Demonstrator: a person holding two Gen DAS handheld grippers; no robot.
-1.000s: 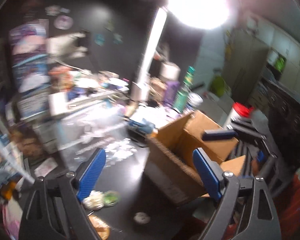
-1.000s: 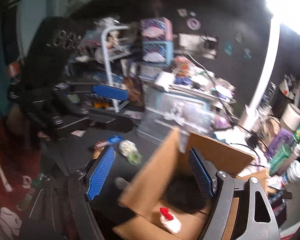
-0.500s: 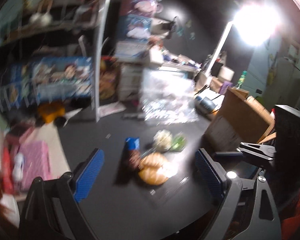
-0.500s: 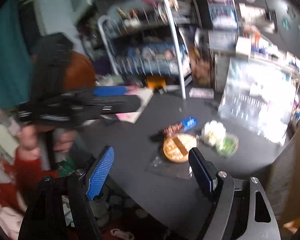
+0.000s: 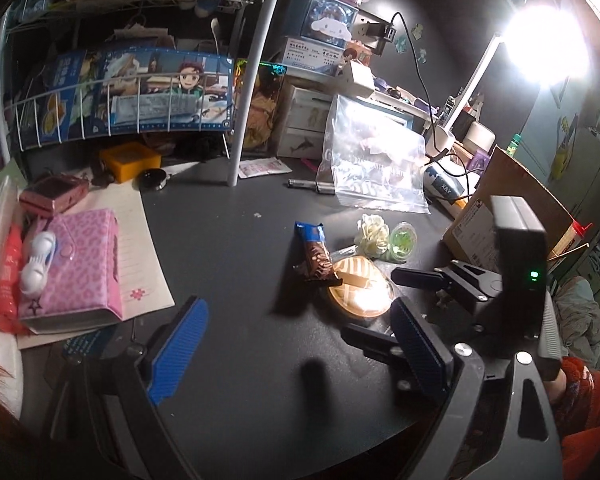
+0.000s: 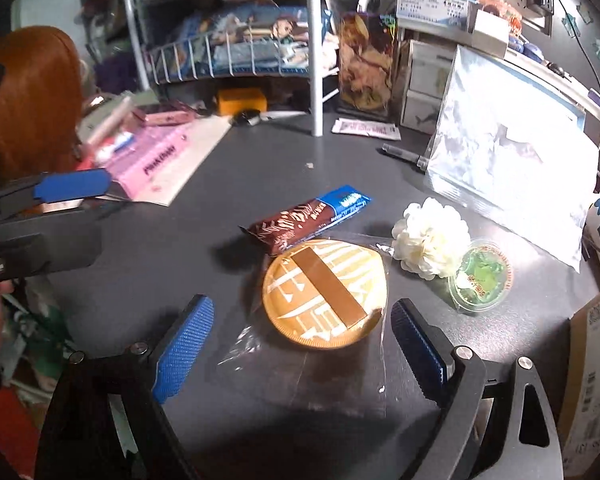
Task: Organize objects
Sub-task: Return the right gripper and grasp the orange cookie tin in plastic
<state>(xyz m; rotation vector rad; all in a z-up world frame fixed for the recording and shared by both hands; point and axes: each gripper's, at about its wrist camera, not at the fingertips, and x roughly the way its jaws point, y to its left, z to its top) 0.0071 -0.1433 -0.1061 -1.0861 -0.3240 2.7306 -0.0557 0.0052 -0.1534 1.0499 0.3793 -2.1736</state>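
While angled down, right gripper (image 6: 300, 344) fingers (image 6: 184, 344) straddle gold disc (image 6: 324, 294)

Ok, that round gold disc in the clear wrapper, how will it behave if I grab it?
The gold disc looks flat and rigid, so it probably won't flop. Its loose clear wrapper spreads well past the rim and looks glossy, so pads may slip or catch only film. Lying flat on the table, it's unlikely to roll.

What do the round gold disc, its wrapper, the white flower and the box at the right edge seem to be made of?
Round gold disc: probably foil-covered, with a metallic sheen and embossed white lines.
Wrapper: clear thin plastic film; the table shows through and its creases glint.
White flower: looks like fabric or paper, with matte ruffled petals.
Box: brown corrugated cardboard, dull, with a printed label.
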